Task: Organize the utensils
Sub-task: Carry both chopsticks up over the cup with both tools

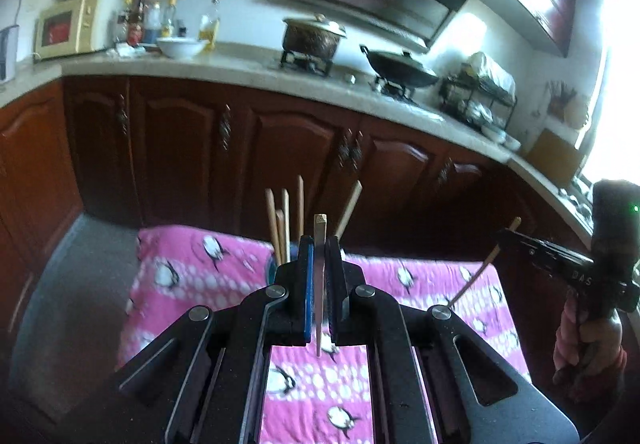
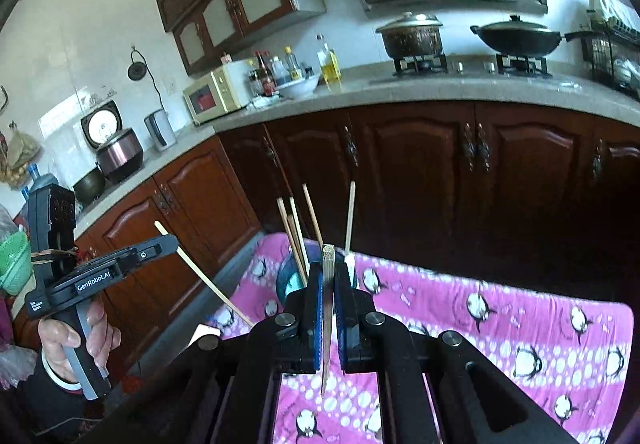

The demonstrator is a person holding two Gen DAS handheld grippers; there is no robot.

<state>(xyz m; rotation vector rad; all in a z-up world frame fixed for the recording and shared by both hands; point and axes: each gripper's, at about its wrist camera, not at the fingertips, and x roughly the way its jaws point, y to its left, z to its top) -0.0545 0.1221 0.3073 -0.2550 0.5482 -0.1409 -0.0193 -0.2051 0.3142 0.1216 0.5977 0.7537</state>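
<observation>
Black linkage of the left gripper (image 1: 319,244) fills the near field, jaws clenched on one wooden chopstick (image 1: 320,284) that stands nearly upright between the blue pads. Behind it, largest item: pink penguin-print cloth (image 1: 192,268) covering a low surface in front of dark wooden cabinets (image 1: 180,148). On the cloth's far edge, a blue holder (image 2: 289,278), largely hidden behind the jaws, with several chopsticks in it (image 1: 284,220) fanning upward. Right gripper (image 2: 329,268): likewise clenched, on a second chopstick (image 2: 327,320) held much the same way; the left wrist view shows it off to the side, stick slanting through the jaws, a hand (image 1: 592,340) on the grip. Both sticks are in the air above the cloth, apart from it and short of the holder. Step in hand, by judgement: carrying two picked-up chopsticks toward the holder. Next move calls for bringing each stick over the holder's mouth, tipping it so the lower end points in, lowering past the sticks already there, then letting go. Risk: knocking the standing sticks or tipping the holder.
</observation>
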